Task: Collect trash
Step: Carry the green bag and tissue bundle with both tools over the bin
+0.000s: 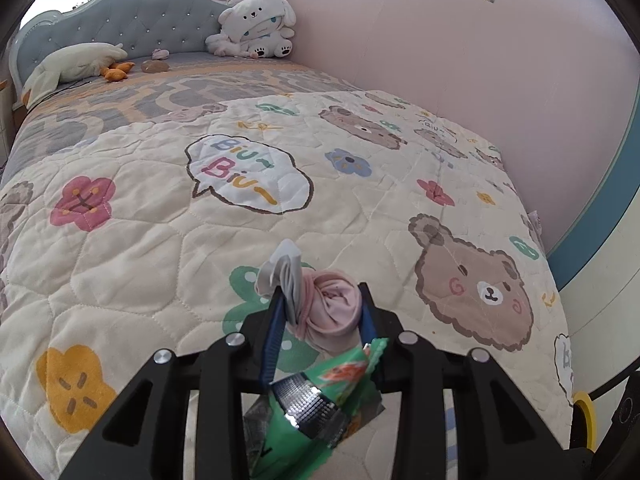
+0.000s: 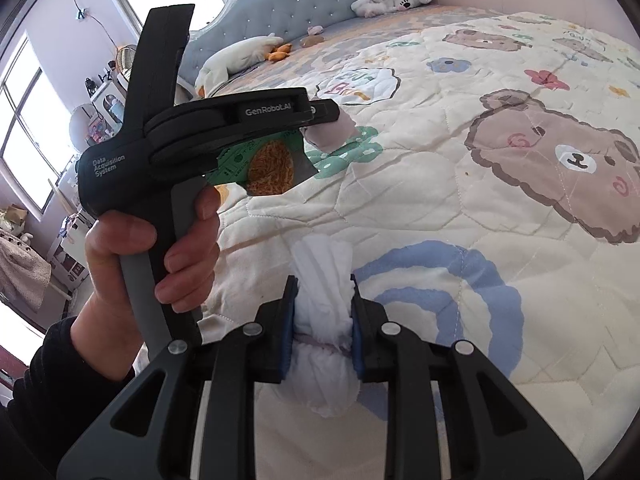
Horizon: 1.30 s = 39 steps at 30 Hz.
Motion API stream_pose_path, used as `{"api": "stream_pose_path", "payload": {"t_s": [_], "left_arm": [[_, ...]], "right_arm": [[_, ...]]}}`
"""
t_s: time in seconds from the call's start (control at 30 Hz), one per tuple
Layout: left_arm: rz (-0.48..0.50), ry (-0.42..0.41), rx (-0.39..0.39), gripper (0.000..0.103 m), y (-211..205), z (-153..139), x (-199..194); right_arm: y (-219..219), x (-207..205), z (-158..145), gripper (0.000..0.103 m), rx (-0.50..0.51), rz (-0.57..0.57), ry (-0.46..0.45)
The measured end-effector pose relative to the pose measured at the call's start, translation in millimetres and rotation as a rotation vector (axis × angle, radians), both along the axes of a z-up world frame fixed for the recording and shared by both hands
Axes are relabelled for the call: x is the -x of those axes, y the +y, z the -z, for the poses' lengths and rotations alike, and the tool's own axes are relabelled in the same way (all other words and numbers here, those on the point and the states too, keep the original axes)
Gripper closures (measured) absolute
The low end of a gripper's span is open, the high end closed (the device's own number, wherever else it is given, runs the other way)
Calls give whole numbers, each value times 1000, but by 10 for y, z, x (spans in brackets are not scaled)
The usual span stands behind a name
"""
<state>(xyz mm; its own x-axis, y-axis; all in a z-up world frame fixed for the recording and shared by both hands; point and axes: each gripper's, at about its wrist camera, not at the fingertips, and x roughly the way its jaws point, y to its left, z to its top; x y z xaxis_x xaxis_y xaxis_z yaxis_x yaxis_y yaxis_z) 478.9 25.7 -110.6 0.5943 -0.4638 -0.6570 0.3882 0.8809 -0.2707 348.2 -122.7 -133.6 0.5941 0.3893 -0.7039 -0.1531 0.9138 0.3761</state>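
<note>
In our left wrist view, our left gripper [image 1: 320, 300] is squeezed almost shut on a bundle of trash: a pink wad [image 1: 334, 306], a bit of grey and white paper [image 1: 282, 272] and a green snack wrapper [image 1: 320, 396] that hangs under the claw. We hold it just above the quilt [image 1: 160, 240]. In our right wrist view, our right gripper [image 2: 323, 312] pinches a white crumpled tissue [image 2: 324, 344] tight between its blue pads, close over the bed. We can also see the hand [image 2: 160, 256] holding the other claw, with the green wrapper in it. We think both grabs are done. No bin shows, so dropping the trash in is still left.
</note>
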Motion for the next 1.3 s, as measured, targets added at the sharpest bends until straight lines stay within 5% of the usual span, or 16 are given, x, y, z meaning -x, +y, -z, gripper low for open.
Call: {"api": "stream_pose_path", "payload": {"t_s": [0.4,0.87,1.3], "left_arm": [[-85,-28,1,70,295,-329,416],[-133,-31,-73,70,418,-304,1283],[-132,-96,-11,70,266,-542,2181]], "right_arm": [[-225,380,-263,81,-20,25,-30],[-509,940,-576,81,-28,37,-81],[-775,1477,-995,81,-9,54,-159]]}}
